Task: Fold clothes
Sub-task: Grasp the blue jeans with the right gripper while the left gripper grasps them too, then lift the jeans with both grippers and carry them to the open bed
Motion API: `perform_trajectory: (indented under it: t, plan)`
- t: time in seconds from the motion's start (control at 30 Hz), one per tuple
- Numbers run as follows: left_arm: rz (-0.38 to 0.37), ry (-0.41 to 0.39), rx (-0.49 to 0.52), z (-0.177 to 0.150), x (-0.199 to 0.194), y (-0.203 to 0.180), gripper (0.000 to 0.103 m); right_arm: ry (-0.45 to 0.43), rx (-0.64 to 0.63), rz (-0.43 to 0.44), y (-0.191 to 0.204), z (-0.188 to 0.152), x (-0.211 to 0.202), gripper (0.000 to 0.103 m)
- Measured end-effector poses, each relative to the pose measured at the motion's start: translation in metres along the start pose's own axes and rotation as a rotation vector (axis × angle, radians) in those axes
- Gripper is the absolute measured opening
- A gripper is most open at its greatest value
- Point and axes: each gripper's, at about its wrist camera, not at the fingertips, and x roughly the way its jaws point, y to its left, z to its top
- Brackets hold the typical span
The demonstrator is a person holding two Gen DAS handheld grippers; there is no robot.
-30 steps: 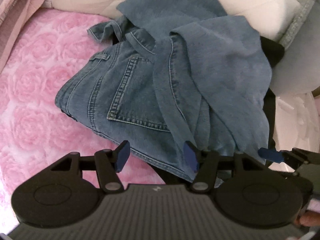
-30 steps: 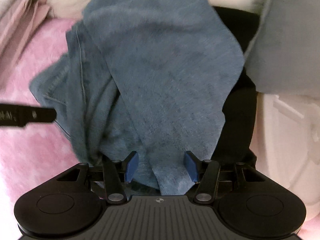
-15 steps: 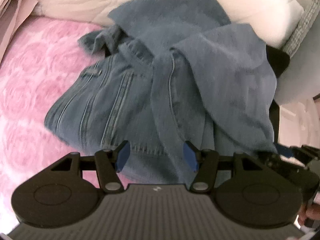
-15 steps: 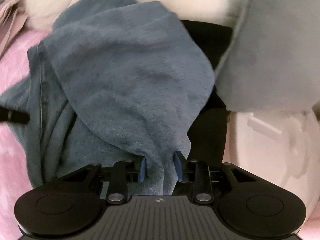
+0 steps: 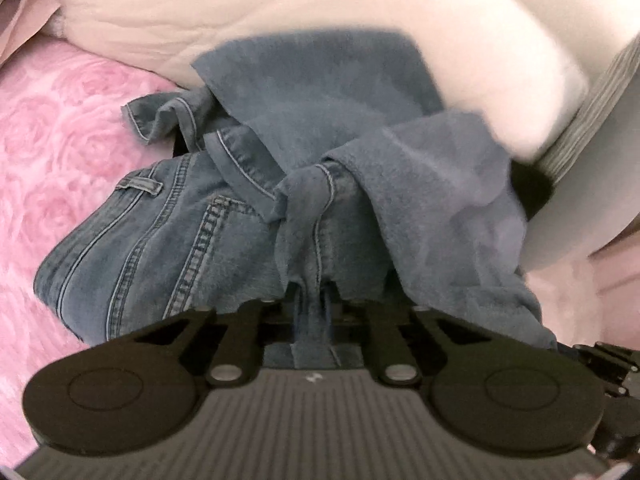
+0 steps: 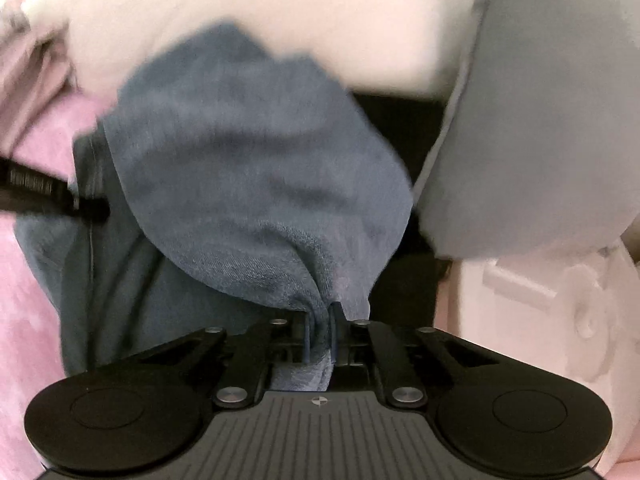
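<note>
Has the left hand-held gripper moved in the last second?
Yes. The left hand-held gripper has advanced onto the jeans, toward the white pillow, and its jaws, open before, now pinch a denim fold.

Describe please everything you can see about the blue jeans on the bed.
The jeans are faded blue denim with pale double stitching, a belt loop and a pocket seam. They lie crumpled on the pink rose-patterned cover, legs bunched against a white pillow. The left claw is shut on a seamed fold; the right claw pinches another edge.
</note>
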Motion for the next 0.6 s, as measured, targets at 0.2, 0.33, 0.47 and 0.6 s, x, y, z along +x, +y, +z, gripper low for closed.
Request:
perform_trajectory:
  t: [0.2, 0.33, 0.47, 0.6]
  plan:
    - [-0.011, -0.176, -0.048, -0.005, -0.077, 0.005, 0.005, -0.222, 0.028, 0.092, 0.005, 0.023, -0.071, 0.005]
    - [0.046, -0.335, -0.119, -0.019, -0.16, 0.026, 0.004, -0.378, 0.015, 0.195, 0.026, 0.04, -0.127, 0.005]
    - [0.106, -0.49, -0.183, -0.038, -0.243, 0.048, 0.003, -0.516, -0.03, 0.345, 0.061, 0.053, -0.187, 0.005]
    - [0.181, -0.618, -0.218, -0.081, -0.327, 0.061, 0.003, -0.626, -0.105, 0.483, 0.105, 0.055, -0.245, 0.004]
